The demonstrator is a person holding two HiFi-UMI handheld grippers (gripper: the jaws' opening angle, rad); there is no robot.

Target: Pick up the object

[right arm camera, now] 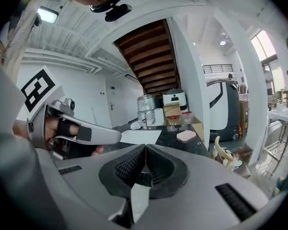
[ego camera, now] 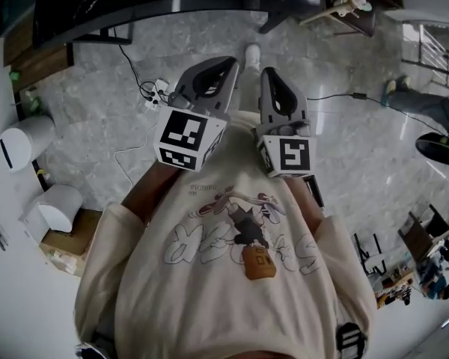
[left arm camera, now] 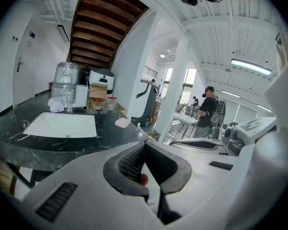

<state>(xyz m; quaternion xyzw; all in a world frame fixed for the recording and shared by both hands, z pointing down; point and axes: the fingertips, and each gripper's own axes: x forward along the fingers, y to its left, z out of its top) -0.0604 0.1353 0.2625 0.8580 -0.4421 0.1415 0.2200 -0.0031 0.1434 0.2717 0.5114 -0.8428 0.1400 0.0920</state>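
Note:
Both grippers are held close to a person's chest, over a cream printed sweatshirt [ego camera: 232, 275], side by side and pointing away from the body. The left gripper [ego camera: 226, 64] is shut, and in the left gripper view its ribbed pads meet with nothing between them [left arm camera: 145, 145]. The right gripper [ego camera: 270, 73] is likewise shut and empty [right arm camera: 145, 148]. Ahead stands a dark marble table [left arm camera: 19, 137] bearing a white sheet [left arm camera: 62, 125] and a small pale pad [left arm camera: 122, 122]. In the right gripper view, the same pad [right arm camera: 186, 136] looks pinkish. Neither gripper is near the table.
Bottles, a white appliance and a cardboard box [left arm camera: 98, 92] crowd the table's far end. A white pillar [left arm camera: 172, 95] stands right of it, with a person in a cap [left arm camera: 206, 111] beyond. On the grey floor lie cables [ego camera: 146, 88] and white bins [ego camera: 26, 142].

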